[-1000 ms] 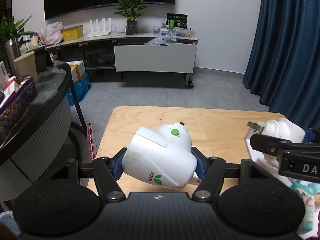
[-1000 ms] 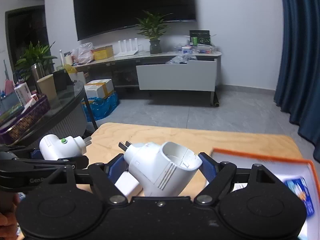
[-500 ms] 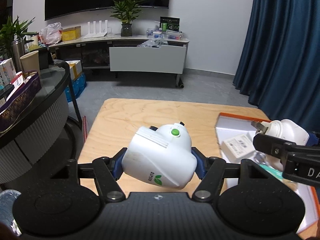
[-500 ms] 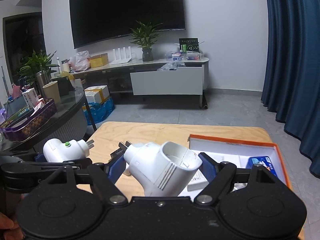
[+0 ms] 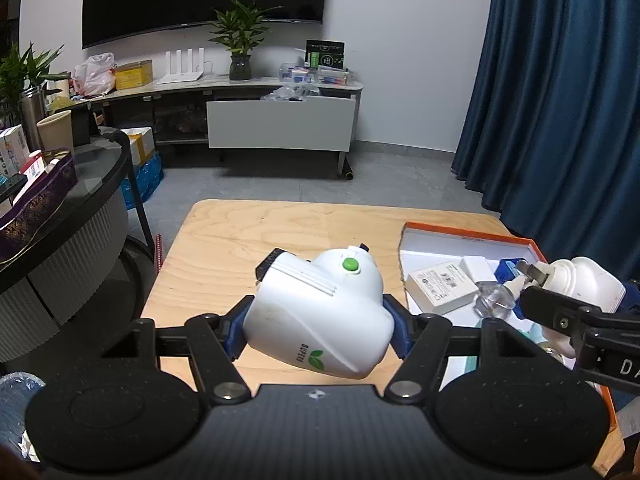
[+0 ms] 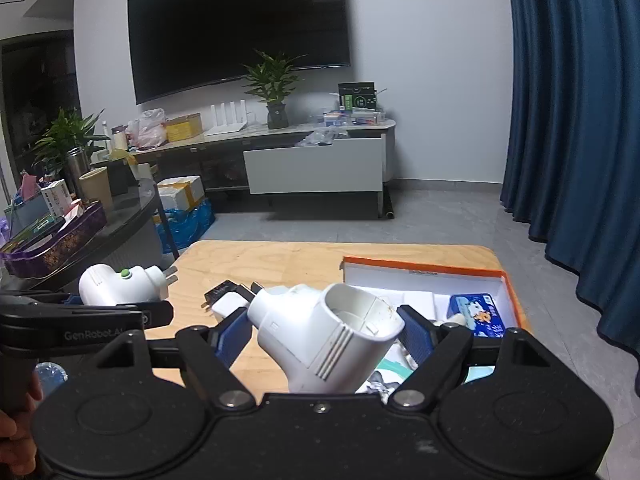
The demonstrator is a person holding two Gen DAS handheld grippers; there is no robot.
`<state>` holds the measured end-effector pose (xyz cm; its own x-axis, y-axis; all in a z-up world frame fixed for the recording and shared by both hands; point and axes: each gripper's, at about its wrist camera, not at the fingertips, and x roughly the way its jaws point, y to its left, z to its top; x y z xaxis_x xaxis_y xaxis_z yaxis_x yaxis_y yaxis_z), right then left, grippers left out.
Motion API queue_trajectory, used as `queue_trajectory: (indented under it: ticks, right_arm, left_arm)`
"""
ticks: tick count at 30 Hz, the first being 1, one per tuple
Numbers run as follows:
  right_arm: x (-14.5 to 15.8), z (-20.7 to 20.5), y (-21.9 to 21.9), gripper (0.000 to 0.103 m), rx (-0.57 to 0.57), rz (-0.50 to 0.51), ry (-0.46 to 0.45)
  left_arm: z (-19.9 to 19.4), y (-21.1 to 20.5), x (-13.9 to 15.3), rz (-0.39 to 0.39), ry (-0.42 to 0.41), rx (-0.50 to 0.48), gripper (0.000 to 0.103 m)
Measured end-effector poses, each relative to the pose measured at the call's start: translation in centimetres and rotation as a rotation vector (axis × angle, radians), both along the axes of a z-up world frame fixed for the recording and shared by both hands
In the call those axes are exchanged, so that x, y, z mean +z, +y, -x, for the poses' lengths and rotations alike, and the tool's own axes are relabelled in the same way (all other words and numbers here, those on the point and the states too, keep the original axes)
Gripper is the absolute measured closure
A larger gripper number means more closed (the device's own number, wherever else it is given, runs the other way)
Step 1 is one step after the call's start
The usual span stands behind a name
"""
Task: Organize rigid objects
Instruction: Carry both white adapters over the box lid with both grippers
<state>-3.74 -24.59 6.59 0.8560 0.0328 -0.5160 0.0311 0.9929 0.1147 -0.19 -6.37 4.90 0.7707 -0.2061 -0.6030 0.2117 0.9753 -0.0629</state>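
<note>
The white plug-in device with the green button (image 5: 320, 316) sits clamped between the blue pads of the left gripper (image 5: 318, 330), held in the air above the wooden table (image 5: 224, 248), its prongs pointing away from the camera. The right gripper (image 6: 326, 334) is likewise closed on a second white plug-in device (image 6: 320, 328), whose open socket end faces up and whose prongs point left; it hangs over the near edge of the orange-rimmed box (image 6: 424, 270).

That box already holds a flat white adapter (image 5: 442, 288), a small white cube (image 5: 476, 268), a blue packet (image 6: 476, 314) and a clear bottle (image 5: 494, 298) (so free floor inside looks scarce). The step in hand seems to be placing both devices in it.

To do it well, I would take the 2 devices 1 at a time, the right first since it is nearest. Lower it into a bare patch, lying on its flat side so it cannot roll, and part the fingers only once it rests. A small black-pronged plug (image 6: 226, 298) lies on the table beyond the right gripper and looks left to collect.
</note>
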Motion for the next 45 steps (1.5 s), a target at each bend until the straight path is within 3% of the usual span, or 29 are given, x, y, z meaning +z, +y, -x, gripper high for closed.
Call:
queue_trajectory:
  ticks: [45]
  right_arm:
    - [-0.2,3.7,-5.1,0.009,-0.143,-0.017,-0.005]
  left_arm:
    - [1.7,-5.1,-0.4,0.012,0.041,-0.172,0.036]
